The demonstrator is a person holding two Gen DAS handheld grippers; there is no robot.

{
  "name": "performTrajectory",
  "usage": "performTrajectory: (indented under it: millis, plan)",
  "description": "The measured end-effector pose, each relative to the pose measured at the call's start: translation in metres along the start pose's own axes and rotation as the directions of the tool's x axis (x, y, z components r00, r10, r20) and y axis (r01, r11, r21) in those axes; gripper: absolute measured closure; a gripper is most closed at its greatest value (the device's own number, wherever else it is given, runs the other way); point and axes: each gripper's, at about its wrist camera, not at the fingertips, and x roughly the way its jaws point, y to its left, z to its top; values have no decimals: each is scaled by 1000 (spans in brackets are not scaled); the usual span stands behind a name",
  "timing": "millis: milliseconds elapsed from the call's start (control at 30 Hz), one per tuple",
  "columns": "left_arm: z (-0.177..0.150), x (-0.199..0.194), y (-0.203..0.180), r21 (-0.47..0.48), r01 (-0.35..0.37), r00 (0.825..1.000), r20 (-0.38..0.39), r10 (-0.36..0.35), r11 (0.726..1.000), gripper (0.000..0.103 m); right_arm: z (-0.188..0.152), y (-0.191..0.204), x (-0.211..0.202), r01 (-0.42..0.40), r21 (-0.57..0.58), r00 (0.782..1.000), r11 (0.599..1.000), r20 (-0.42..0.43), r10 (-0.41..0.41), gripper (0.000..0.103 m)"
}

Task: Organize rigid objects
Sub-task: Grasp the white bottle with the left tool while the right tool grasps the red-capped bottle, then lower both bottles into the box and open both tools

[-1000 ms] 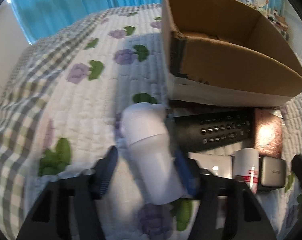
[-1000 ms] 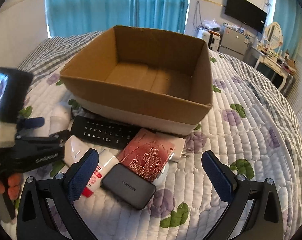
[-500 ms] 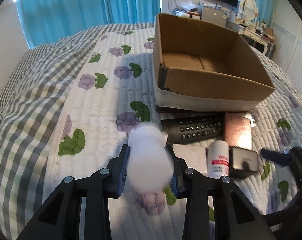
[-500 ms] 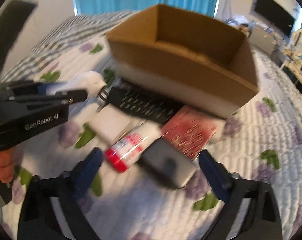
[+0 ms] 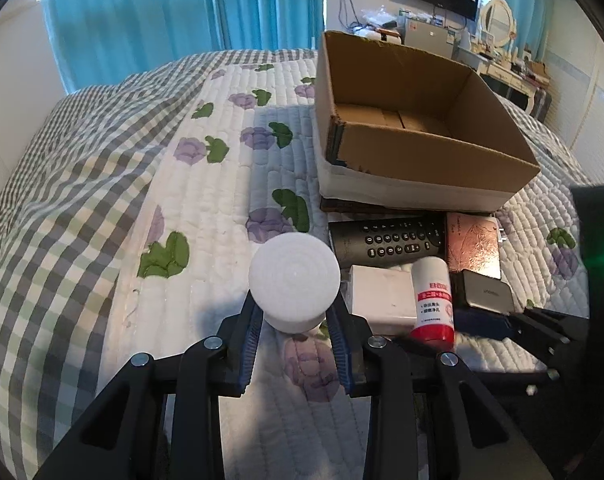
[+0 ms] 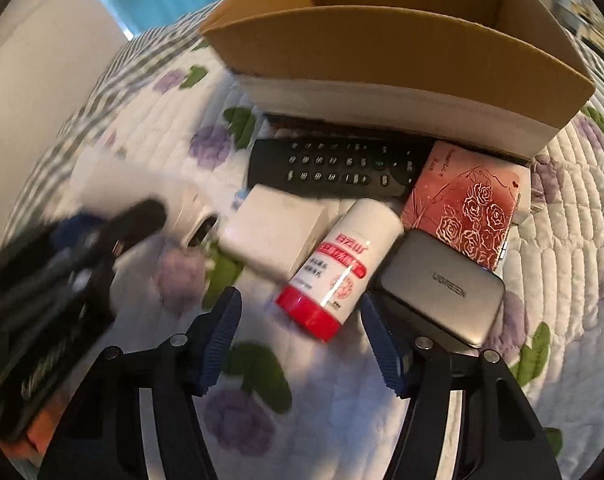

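Two grippers work the same pile at once. Step in hand: collecting loose items for the cardboard box (image 5: 430, 128), which sits on the quilt (image 5: 206, 216) at 1 o'clock in the left wrist view and appears empty.

Left gripper (image 5: 294, 320): clenched on a white jar (image 5: 294, 276), pads pressed against both flanks, the jar's round end facing the camera and held clear of the quilt. The tool pitches steeply downward.

Right gripper (image 6: 300, 320): jaws closing, not yet touching anything. The red-capped bottle (image 6: 340, 270) lies just ahead between the fingertips, its red end nearest; the pads stand apart from it. This tool also points steeply down at the pile.

Next move — judged from the layout:
- Left: carry the jar toward 1 o'clock, over the near box wall, then release.
- Right: advance so the pads straddle the bottle — the grey charger case (image 6: 442, 284) touches it at 3 o'clock and may be clipped.

Remaining beside the box: remote control (image 6: 334, 168), white block (image 6: 274, 236), rose-patterned box (image 6: 466, 200).
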Motion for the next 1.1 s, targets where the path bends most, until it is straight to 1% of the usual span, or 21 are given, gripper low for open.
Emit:
performTrajectory:
  millis: [167,200,233,267,300,333,467,533,600,700,800,867,967,1100]
  plan:
    - [-1,0,1,-20,13,1000,2,-13,1000,70,10,-2,11,13,39,1000,999,-4,-13,42]
    - [-1,-1,1,-21,15,1000,2,-15,1000,70,11,-2,13,9,34,1000,999,1,-9,45]
    - [-1,-1,1,-23,16,1000,3,-16,1000,70,12,-1,16,22,19,1000,1000,-2,-22,52]
    - [-1,-1,2,-27,18,1000,4,-18,999,70,11,0,19,54,-1,999,999,-5,-54,61]
    - [-1,-1,3,-30,22,1000,6,-22,999,70,9,0,19,66,-20,998,998,1,-66,62]
    - [-1,-1,3,-31,22,1000,8,-21,999,70,7,-1,17,63,-24,998,998,8,-63,63]
    - [-1,-3,1,-19,9,1000,22,-8,1000,70,0,-2,3,61,-42,997,997,47,-59,65]
    - [-1,-4,0,-3,0,1000,25,0,1000,70,-3,3,-8,91,-75,993,993,77,-86,66]
    - [0,-7,-4,12,11,1000,30,-11,1000,70,-4,7,-20,108,-99,990,989,104,-98,67]
    - [1,-16,-14,50,-2,999,54,-1,999,70,-3,10,-33,120,-119,986,986,132,-104,67]
    - [4,-26,-20,66,-3,998,70,-2,998,70,0,10,-43,122,-130,983,984,152,-101,68]
    - [7,-34,-23,71,-10,997,83,4,997,70,-7,5,-58,127,-140,980,982,171,-102,68]
    - [14,-45,-27,71,-11,995,100,4,997,70,-12,2,-81,139,-154,971,978,214,-104,68]
    - [33,-66,-35,78,-3,991,135,-8,997,70,-1,0,-119,138,-155,954,978,286,-90,68]
